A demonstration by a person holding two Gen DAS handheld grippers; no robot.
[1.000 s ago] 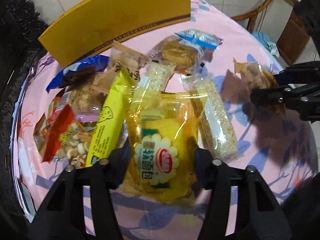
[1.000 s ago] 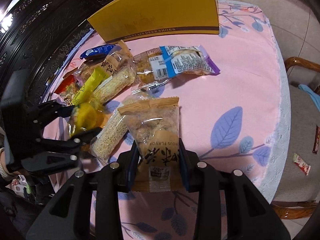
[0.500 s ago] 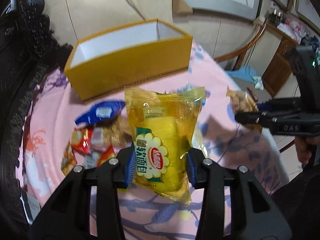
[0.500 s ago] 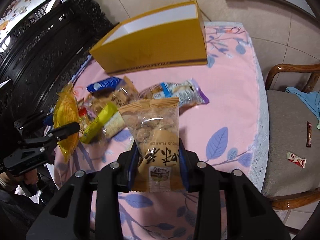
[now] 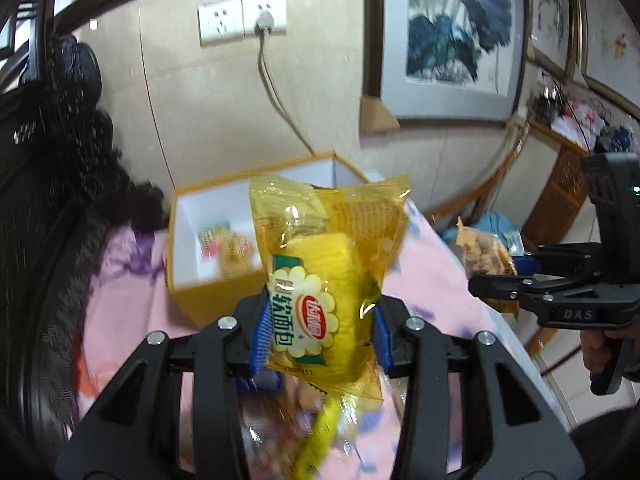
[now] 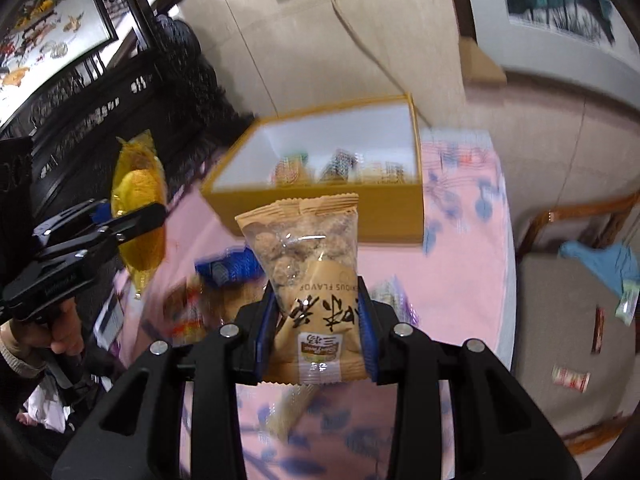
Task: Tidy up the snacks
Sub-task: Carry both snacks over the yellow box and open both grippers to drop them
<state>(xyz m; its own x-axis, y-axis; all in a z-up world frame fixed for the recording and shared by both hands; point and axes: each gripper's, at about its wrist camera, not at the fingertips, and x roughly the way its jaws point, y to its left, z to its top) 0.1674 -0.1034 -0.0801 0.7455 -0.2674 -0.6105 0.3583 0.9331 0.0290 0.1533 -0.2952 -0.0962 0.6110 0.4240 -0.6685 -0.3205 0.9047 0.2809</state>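
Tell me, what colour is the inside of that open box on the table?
White inside, yellow outside: the box shows this best in the right wrist view.

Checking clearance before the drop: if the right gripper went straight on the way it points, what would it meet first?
Probably the yellow box, its near wall or open top; depth is unclear.

My left gripper [image 5: 320, 336] and right gripper [image 6: 316, 332] are both raised, angled downward, jaws clamped on a packet each; my hand [image 6: 66, 330] grips the left handle.
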